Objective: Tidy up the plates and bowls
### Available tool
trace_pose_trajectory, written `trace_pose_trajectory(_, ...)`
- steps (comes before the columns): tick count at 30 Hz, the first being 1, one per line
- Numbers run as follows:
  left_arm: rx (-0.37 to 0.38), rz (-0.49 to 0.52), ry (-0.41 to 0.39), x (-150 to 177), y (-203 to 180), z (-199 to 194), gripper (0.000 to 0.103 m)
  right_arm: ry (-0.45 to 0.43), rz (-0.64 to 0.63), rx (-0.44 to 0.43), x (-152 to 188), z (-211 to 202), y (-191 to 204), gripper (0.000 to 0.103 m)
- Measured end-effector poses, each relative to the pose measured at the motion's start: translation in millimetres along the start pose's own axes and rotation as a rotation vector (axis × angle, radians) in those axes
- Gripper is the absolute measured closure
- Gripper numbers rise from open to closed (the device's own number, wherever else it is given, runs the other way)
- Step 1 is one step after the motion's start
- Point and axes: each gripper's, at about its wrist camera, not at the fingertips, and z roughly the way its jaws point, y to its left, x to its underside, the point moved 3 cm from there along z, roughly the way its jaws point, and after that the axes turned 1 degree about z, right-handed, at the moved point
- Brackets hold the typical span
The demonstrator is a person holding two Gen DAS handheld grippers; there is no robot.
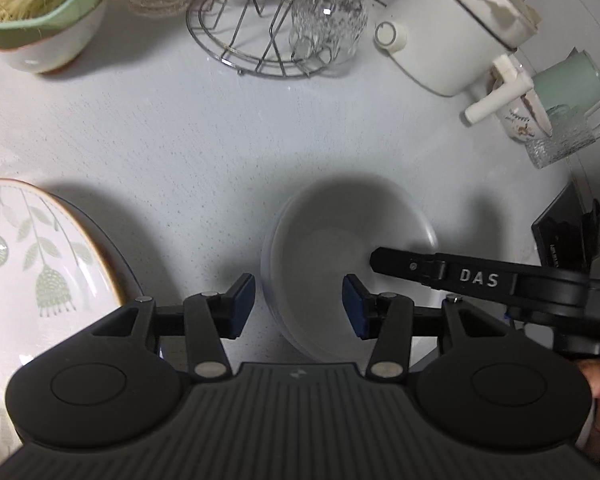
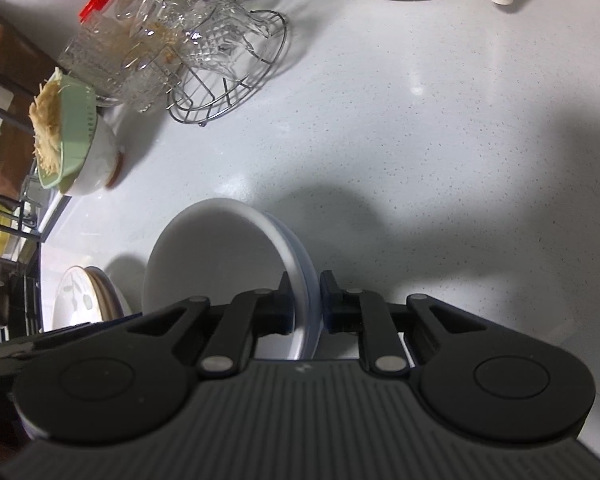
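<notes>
The white bowl (image 2: pixel 220 256) sits on the counter (image 2: pixel 420 140), its rim clenched between the right gripper (image 2: pixel 305 304) fingers; the left gripper (image 1: pixel 299 306) fingers straddle the opposite rim, released. Stacking step; next, probably lift toward the leaf-patterned plate (image 1: pixel 28 248)

I've got open countertop (image 1: pixel 160 140) ahead, a clear lane; wire rack (image 1: pixel 256 28) with glasses and white pot (image 1: pixel 440 36) wall off the far side, leaf-patterned plate (image 1: pixel 28 248) crowds my left, white bowl (image 1: pixel 340 240) sits just ahead
</notes>
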Motion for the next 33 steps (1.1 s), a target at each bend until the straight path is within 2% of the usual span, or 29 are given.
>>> trace_pose_trajectory(2,-0.004,0.001,0.006,0,1,5,0.05,-0.003,-0.006,0.001,1,-1,1,0.087)
trace_pose_trajectory(7,0.001,0.004,0.031,2,2,16,0.062,-0.007,-0.006,-0.006,3,0,1,0.087)
trace_pose_trajectory(11,0.006,-0.004,0.041,5,5,24,0.065,-0.012,-0.008,-0.01,4,-1,0,0.087)
trace_pose_trajectory(25,0.031,-0.04,0.05,7,9,21,0.068,-0.012,0.015,-0.012,8,-4,-1,0.086)
trace_pose_trajectory(33,0.025,-0.005,0.032,8,-3,-1,0.068,-0.035,0.045,-0.024,8,-25,4,0.086)
